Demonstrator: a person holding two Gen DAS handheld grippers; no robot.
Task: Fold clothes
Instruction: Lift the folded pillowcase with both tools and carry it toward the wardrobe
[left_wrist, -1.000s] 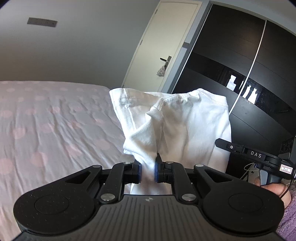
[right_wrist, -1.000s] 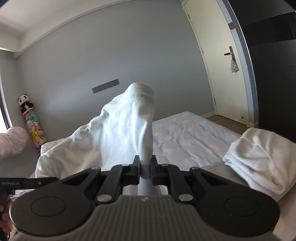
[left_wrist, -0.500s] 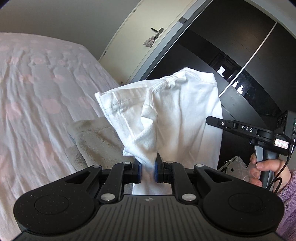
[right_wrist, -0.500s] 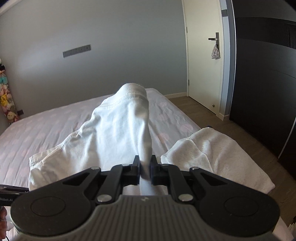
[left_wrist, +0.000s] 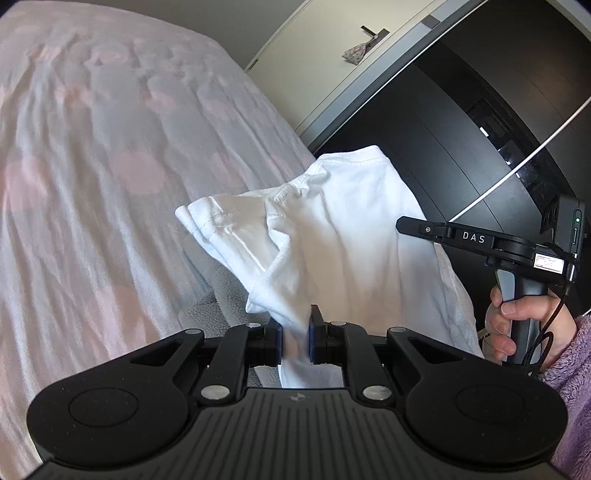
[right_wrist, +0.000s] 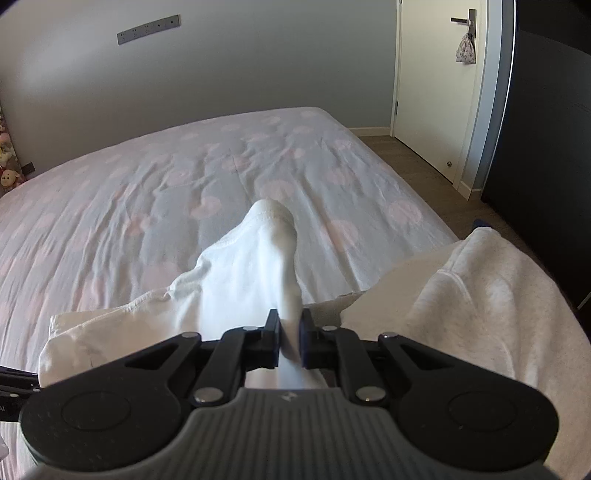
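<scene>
A white garment hangs stretched between both grippers above the bed's near corner. My left gripper is shut on one bunched edge of it, the cloth rising from between the pads. My right gripper is shut on another edge of the white garment, which stands up in a hump ahead of the jaws. In the left wrist view the other gripper's body shows at the right, held by a hand in a purple fleece sleeve. The garment's lower part is hidden behind the gripper bodies.
The bed has a pale sheet with pink dots. A grey-white folded garment lies at the bed's near right corner. A dark wardrobe and a cream door stand to the right, with wood floor between them and the bed.
Both grippers have come down and forward toward the bed with the white garment still held. The views now tilt down onto the sheet and the grey-white garment lies closer.
</scene>
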